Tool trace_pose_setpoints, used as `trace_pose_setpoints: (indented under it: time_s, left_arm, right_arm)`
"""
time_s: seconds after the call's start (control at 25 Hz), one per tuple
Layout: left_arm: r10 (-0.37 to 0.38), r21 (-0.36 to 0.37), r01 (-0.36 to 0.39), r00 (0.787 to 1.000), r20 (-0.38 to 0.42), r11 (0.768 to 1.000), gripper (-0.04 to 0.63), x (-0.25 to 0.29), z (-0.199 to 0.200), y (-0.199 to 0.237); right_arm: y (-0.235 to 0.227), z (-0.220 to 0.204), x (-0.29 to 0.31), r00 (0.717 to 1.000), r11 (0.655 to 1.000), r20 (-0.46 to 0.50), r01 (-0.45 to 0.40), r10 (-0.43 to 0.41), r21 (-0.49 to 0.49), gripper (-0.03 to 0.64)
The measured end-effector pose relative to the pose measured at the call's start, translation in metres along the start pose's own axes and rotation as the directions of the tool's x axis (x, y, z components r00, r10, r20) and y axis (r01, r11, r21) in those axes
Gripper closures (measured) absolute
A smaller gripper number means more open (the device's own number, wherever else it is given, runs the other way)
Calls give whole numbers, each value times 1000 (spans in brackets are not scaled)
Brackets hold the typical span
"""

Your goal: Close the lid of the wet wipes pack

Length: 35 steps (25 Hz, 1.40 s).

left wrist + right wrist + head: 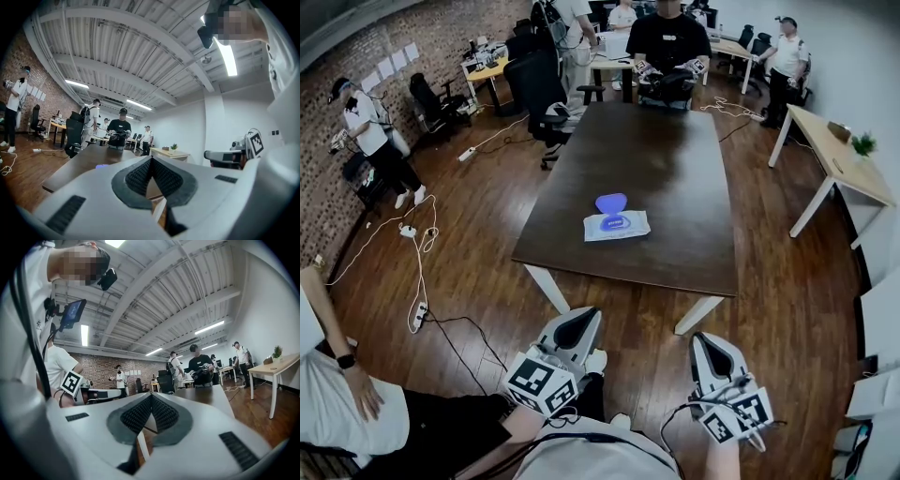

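My left tongs and right tongs are clenched on nothing, well short of the table where the wipes pack lies, lid raised, a chair beyond.

White hand-held grippers carry black-and-white marker cubes.

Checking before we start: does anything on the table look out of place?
Only the wet wipes pack: its blue lid lies flipped open on the far side. Nothing on the table looks spilled or damaged.
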<state>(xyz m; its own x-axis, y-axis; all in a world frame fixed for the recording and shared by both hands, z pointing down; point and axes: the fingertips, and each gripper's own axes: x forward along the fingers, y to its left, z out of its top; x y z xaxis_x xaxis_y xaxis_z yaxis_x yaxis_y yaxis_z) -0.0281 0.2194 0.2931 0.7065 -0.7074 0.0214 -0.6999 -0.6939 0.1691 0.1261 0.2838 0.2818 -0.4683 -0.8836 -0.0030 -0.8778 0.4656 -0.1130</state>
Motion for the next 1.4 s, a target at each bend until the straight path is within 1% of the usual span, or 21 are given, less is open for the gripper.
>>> trace_pose_setpoints:
  time_s: [0.24, 0.4, 0.56, 0.76, 0.92, 1.2, 1.4]
  left_arm:
    - [-5, -9, 5, 1000, -26, 1000, 594, 31, 2, 30]
    - [-28, -11, 28, 999, -20, 1000, 594, 57, 3, 62]
    - [-31, -16, 30, 999, -37, 999, 594, 84, 15, 94]
    - [-58, -19, 57, 997, -43, 998, 594, 117, 22, 135]
    - [-66, -25, 65, 996, -61, 998, 594, 142, 31, 172]
    - [-113, -40, 110, 991, -73, 993, 594, 185, 31, 228]
    - [-151, -47, 148, 986, -67, 988, 594, 212, 28, 253]
  right_arm:
    - [-19, -7, 34, 1000, 1000, -10, 23, -23, 4, 612]
    - [-30, -5, 74, 1000, 1000, -18, 24, -24, 4, 612]
    - [-41, -1, 115, 999, 1000, -21, 25, -25, 1, 612]
    - [-55, 4, 169, 999, 999, -32, 34, -34, 1, 612]
    - [-65, 6, 214, 998, 999, -41, 39, -39, 1, 612]
    - [-81, 10, 282, 997, 998, -49, 65, -66, -15, 612]
    - [-89, 6, 311, 995, 996, -57, 82, -83, -16, 612]
